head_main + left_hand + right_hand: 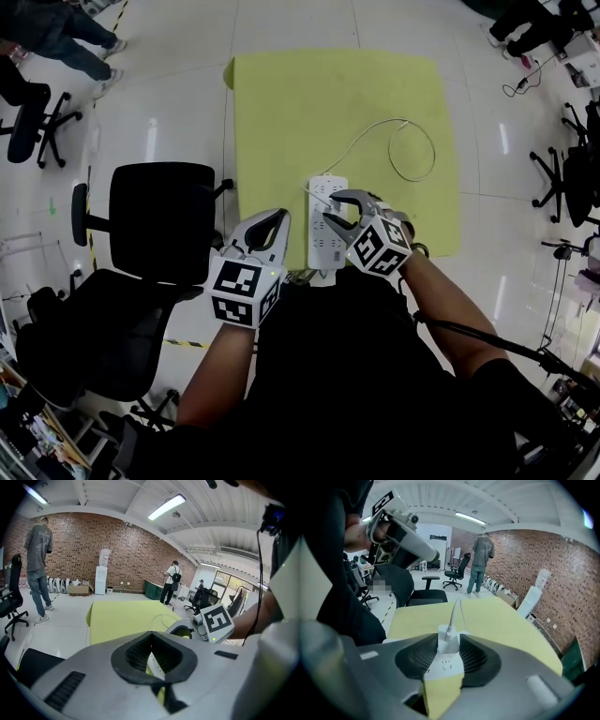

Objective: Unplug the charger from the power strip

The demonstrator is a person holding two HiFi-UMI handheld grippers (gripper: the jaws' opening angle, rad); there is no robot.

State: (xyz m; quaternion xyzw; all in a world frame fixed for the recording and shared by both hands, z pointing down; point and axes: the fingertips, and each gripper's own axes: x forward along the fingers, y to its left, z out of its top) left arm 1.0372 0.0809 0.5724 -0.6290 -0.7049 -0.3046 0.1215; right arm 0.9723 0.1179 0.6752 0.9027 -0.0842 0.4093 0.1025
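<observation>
**Right gripper on the charger, strip not yet held down**

The white power strip (327,234) lay at the near edge of the yellow-green table (309,94), and the charger (449,640) stood plugged into it, upright, about midway along. Its white cable (455,612) ran off toward the far side and curled into a loose loop on the cloth, slack enough that it probably would not resist a pull.

The right gripper (331,209) reached down over the strip with one jaw on each side of the charger. Its ribbed pads appeared to press on the charger's flanks, a grip suited to a straight pull out of the socket.

The left gripper (279,217) hovered just left of the strip with its tips together and nothing between them. It was likely placed there to pin the strip down, since a light strip would probably lift with the plug.

No tray or box was on the table. The strip was the only holder, and the socket nearest the right gripper's camera was empty.
</observation>
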